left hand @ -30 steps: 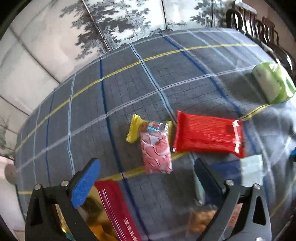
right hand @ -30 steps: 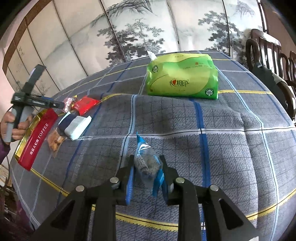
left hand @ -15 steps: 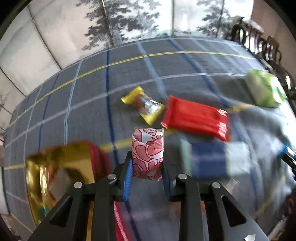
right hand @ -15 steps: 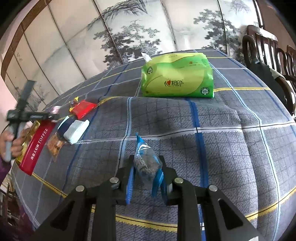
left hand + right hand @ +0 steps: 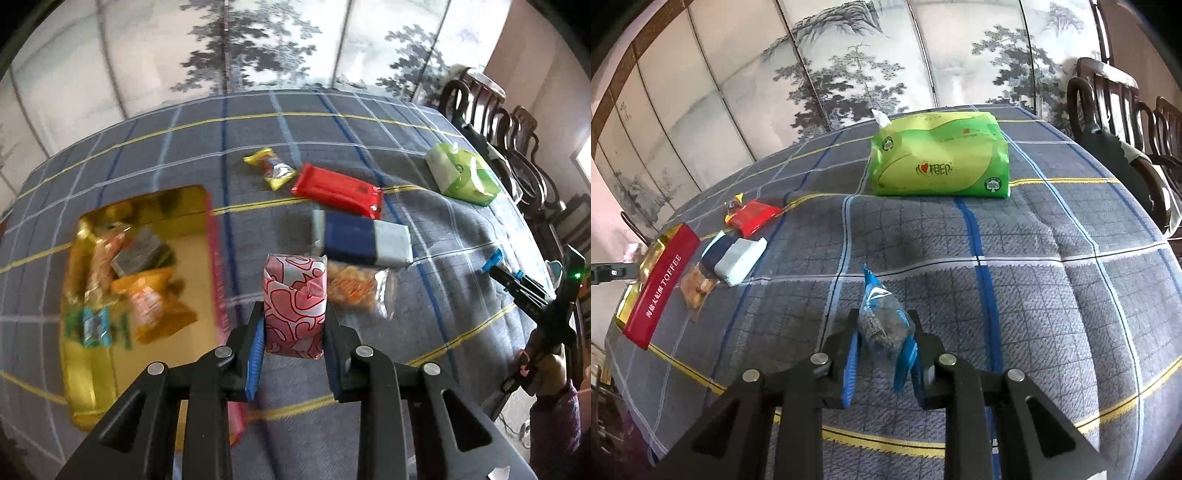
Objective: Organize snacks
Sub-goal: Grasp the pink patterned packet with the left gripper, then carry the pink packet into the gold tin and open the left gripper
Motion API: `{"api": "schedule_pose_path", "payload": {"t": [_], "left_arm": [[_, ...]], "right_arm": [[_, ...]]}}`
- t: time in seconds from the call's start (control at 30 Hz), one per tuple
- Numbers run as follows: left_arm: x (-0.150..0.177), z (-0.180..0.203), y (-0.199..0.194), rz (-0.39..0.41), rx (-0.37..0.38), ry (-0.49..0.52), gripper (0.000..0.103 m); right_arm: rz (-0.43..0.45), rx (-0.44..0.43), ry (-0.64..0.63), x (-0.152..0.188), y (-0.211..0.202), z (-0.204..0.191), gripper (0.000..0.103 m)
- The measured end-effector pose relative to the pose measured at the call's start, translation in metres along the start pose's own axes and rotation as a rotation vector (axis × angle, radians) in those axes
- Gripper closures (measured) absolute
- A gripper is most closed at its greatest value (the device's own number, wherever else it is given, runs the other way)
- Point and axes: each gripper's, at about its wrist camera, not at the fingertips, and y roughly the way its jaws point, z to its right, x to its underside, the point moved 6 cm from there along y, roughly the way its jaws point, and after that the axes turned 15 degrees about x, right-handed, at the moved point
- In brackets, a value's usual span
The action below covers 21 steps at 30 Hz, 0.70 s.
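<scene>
My left gripper point(image 5: 293, 328) is shut on a pink-and-white patterned snack packet point(image 5: 294, 302) and holds it above the cloth, just right of the gold toffee tin point(image 5: 173, 201). The tin holds several snacks. It shows in the right wrist view point(image 5: 661, 280) with a red side. My right gripper point(image 5: 881, 347) is shut on a clear blue-trimmed snack bag point(image 5: 881, 317) just above the cloth. On the cloth lie a yellow candy point(image 5: 271, 171), a red bar point(image 5: 338, 190), a navy-and-white packet point(image 5: 364, 240) and a clear bag of orange snacks point(image 5: 354, 288).
A green tissue pack point(image 5: 942, 162) stands at the far side of the checked tablecloth point(image 5: 1034, 295); it also shows in the left wrist view point(image 5: 461, 177). Dark wooden chairs point(image 5: 498, 122) line the right edge. A painted folding screen point(image 5: 849, 74) stands behind the table.
My left gripper closed on the pink packet, lifted it off the cloth and moved toward the tin. My right gripper stayed shut on the blue-trimmed bag, almost still.
</scene>
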Motion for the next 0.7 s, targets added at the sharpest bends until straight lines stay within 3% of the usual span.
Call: {"api": "schedule_pose_path", "payload": {"t": [0.33, 0.7], "left_arm": [[0.023, -0.044, -0.045, 0.09, -0.117, -0.04, 0.078], [0.042, -0.077, -0.058, 0.114, -0.174, -0.057, 0.078]], "right_arm": [[-0.01, -0.017, 0.058, 0.002, -0.002, -0.028, 0.08], [-0.007, 0.051, 0.09, -0.001, 0.004, -0.028, 0.08]]}}
